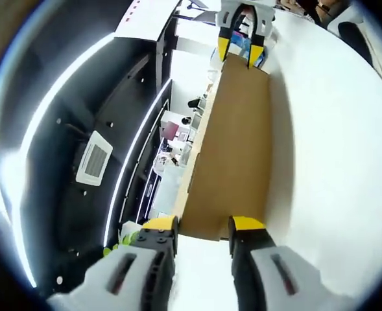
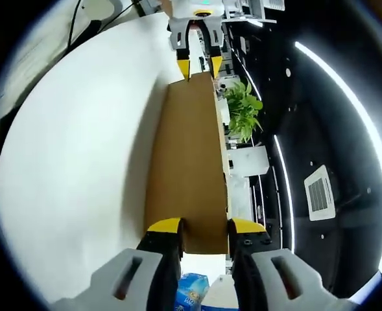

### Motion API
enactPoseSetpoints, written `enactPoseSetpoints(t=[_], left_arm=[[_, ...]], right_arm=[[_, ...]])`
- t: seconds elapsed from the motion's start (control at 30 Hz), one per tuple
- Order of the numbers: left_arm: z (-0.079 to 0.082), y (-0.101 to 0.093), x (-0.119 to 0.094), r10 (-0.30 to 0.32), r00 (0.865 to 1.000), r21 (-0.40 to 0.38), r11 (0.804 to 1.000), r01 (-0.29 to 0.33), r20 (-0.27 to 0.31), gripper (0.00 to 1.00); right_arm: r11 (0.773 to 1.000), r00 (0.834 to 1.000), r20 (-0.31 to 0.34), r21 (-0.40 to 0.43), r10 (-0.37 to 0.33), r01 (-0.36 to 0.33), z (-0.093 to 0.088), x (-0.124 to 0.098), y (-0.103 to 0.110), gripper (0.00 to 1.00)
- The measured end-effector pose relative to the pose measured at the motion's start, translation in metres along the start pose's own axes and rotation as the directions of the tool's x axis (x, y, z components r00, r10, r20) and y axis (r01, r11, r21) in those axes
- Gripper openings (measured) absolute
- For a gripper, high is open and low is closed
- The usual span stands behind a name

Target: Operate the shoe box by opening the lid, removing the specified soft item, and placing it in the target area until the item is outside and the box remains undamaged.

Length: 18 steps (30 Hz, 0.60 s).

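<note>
Holding 1 brown lid between 2 claws

Gripping opposite ends of the same brown cardboard lid (image 1: 233, 149), the 2 claws face each other along its length. In the left gripper view, the left claw (image 1: 203, 227) has its 2 yellow-tipped jaws set at the near short edge of the lid, 1 tip at each side of that edge; the jaws stand fairly narrow, and whether they truly pinch the cardboard I cannot tell from this angle. At the far end of the lid, straight ahead of this claw, the right claw (image 1: 240, 48) meets the opposite short edge with its own 2 yellow tips.

The right gripper view gives the mirror picture: the right claw (image 2: 205, 227) sits at the near edge of the lid (image 2: 187, 155), jaws narrow, grip again uncertain, and the left claw (image 2: 199, 65) touches the far edge ahead.

Beside the lid runs 1 white surface (image 1: 333, 162), on the right of the left claw and on the left of the right claw. Between and just below the right claw's jaws lies 1 blue and white soft pack (image 2: 192, 293) with printing too small to read. Past the lid's far end in the left gripper view, a bit of blue print (image 1: 239, 40) shows between the other claw's jaws, unreadable.

1 green plant (image 2: 242, 110) stands to the right of the lid, and 1 square ceiling vent (image 2: 322, 189) is set in the dark ceiling farther right.
</note>
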<state>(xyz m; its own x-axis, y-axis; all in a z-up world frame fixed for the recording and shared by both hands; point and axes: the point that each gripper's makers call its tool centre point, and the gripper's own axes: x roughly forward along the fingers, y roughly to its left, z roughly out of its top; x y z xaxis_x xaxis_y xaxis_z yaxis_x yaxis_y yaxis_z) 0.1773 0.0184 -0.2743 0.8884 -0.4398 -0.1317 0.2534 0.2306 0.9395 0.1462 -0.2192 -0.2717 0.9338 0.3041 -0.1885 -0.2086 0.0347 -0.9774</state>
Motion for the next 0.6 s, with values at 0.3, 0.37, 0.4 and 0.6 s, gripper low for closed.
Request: enactPoseSetpoints(t=[0.3, 0.37, 0.4, 0.6], left_arm=[[0.004, 0.006, -0.001, 0.026, 0.999, -0.079, 0.997, -0.025, 0.018, 0.3], [0.008, 0.004, -0.002, -0.005, 0.998, -0.209, 0.978, 0.017, 0.057, 0.34], [0.009, 0.004, -0.003, -0.015, 0.997, -0.232, 0.972, 0.031, 0.071, 0.36], [0.009, 0.009, -0.011, 0.001, 0.995, -0.49, 0.87, 0.049, 0.102, 0.39]], right_arm=[[0.995, 1.0, 0.012, 0.096, -0.026, 0.025, 0.002, -0.001, -0.003, 0.28], [0.992, 1.0, 0.03, 0.128, 0.0, -0.004, 0.003, -0.001, 0.002, 0.33], [0.989, 0.999, 0.035, 0.148, 0.002, -0.007, 0.003, -0.002, 0.003, 0.35], [0.915, 0.986, 0.152, 0.404, -0.067, 0.0, 0.025, -0.014, -0.012, 0.27]])
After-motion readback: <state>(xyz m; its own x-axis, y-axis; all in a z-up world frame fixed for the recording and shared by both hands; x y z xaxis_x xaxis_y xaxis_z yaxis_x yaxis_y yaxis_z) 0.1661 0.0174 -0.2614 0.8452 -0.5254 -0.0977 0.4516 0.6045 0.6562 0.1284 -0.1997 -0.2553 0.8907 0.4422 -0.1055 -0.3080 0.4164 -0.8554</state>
